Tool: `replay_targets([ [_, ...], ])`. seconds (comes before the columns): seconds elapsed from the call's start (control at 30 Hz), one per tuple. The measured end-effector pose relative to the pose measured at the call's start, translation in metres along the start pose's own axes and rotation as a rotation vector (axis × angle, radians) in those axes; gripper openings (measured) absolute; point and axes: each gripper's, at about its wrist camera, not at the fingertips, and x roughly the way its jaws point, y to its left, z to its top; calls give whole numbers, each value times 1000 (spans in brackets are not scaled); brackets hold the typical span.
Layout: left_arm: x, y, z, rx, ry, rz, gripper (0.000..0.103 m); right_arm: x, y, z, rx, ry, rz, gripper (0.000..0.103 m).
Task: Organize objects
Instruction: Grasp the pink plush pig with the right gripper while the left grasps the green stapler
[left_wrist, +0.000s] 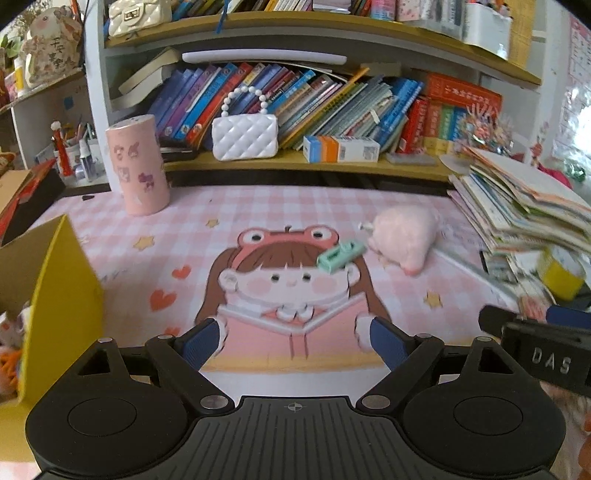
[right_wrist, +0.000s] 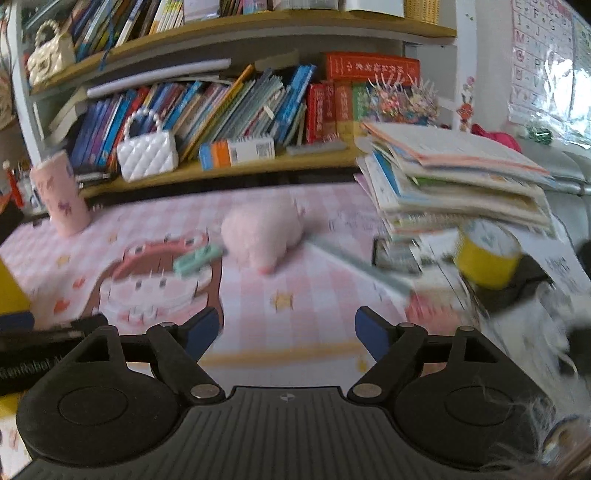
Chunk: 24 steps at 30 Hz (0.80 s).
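Handling assessment. The pink plush toy (left_wrist: 404, 236) lies on the desk (left_wrist: 122, 236) in the centre-right of the left wrist view, just right of the mint green case (left_wrist: 340, 255). I judge the plush light, soft and compressible — it should deform under pressure, so I would take it across the bulk of the body, not at the narrow end pointing to the lower right. There is no breakage risk; the likely fault is the pile slipping from a shallow pinch.

The mint green case sits tilted on the printed cartoon girl's hair, near the middle of the frame. It looks like rigid moulded plastic, small and light, probably smooth. I would close across its short sides. It appears to touch the plush at its upper right end, though blur prevents confirmation.

Appearance. The plush is pale pink and rounded, with a small whitish tag at its upper left. The case is oblong with a darker green panel on top.

Tongs state. The left tongs (left_wrist: 295, 341) stand wide open and hold nothing, low centre of frame. The right tongs (right_wrist: 286, 332) are likewise spread wide and empty — their view is motion-blurred.

A yellow-edged cardboard box (left_wrist: 59, 295) stands at the left edge, presumably the receptacle. A stack of books (left_wrist: 517, 199) occupies the right side.
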Motion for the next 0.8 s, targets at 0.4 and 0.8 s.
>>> replay_targets([
  [0.4, 85, -23, 45, -56, 18, 40, 83, 110, -28, 70, 154, 55, 208, 98],
  [0.8, 157, -46, 50, 5, 82, 45, 74, 195, -42, 87, 418, 207, 323, 99],
])
